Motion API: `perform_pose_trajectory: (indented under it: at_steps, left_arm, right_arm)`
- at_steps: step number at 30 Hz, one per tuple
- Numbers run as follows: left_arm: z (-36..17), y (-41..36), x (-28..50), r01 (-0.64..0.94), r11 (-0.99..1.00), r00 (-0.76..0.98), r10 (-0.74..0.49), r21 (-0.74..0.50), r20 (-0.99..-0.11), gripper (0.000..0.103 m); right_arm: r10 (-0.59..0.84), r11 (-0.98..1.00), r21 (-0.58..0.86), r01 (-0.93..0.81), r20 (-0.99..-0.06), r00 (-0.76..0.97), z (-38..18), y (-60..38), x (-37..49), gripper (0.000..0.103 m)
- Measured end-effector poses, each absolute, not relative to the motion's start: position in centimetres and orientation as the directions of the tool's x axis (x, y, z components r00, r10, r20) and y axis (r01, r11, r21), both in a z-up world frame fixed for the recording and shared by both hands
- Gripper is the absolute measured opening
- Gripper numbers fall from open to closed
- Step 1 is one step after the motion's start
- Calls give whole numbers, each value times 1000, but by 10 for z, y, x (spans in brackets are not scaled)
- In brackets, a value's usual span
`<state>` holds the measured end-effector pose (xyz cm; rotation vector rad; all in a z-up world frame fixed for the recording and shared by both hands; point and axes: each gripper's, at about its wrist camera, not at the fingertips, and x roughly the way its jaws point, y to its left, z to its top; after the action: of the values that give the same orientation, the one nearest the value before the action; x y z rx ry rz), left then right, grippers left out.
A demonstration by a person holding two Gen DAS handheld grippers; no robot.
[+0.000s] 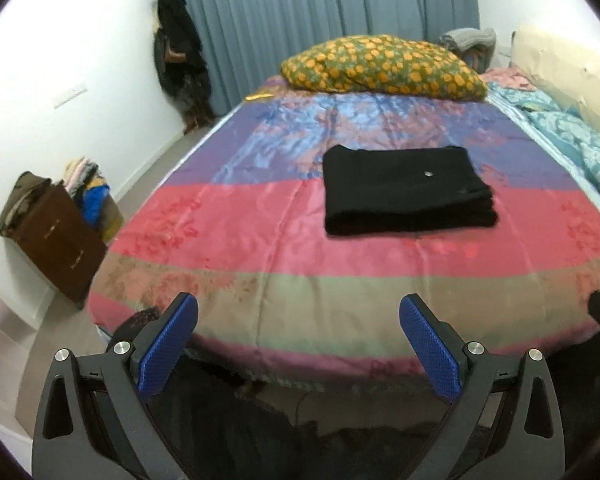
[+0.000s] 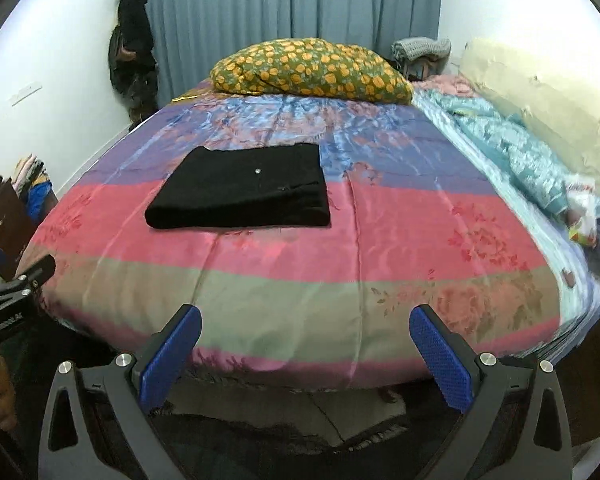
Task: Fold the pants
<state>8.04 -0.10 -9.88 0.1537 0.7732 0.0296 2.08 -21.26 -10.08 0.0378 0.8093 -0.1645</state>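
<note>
On the bed (image 1: 260, 240), the pants (image 1: 408, 190) are lying folded; left gripper (image 1: 299, 344) and right gripper (image 2: 305, 354) are hovering released, well apart from them.

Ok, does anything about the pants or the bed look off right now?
Nothing stands out. The black pants lie in a tidy folded rectangle on the striped bedspread, and both grippers are open and clear of them.
</note>
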Motion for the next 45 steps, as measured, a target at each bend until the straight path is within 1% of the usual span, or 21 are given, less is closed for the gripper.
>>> perform_pose_trajectory:
  at_steps: [3,7,8,11,14,21,45]
  left_arm:
    - [-85,-1,74,64,995,661,20,83,-750,101]
    - [-73,-2,66,73,997,624,-64,-23,-779,101]
    - [-72,-3,63,81,996,619,-73,-29,-782,101]
    - [-69,-10,59,100,994,614,-29,41,-789,101]
    - [-68,-12,55,86,993,642,10,85,-767,101]
    - [-75,-11,59,92,993,619,0,72,-786,101]
    - [-70,-14,57,99,993,621,-8,68,-784,101]
  right_arm:
    - [-127,987,-27,156,-718,684,-83,-202,10,103]
    - [-111,991,-30,128,-715,691,-62,-187,2,103]
    - [-114,992,-40,122,-714,691,-59,-184,0,103]
    - [-116,992,-55,109,-711,694,-52,-178,-5,103]
    - [-122,992,-58,115,-711,692,-51,-178,-6,103]
    - [-123,990,-46,132,-737,665,-62,-181,1,103]
    - [-132,989,-56,135,-734,667,-65,-183,4,103]
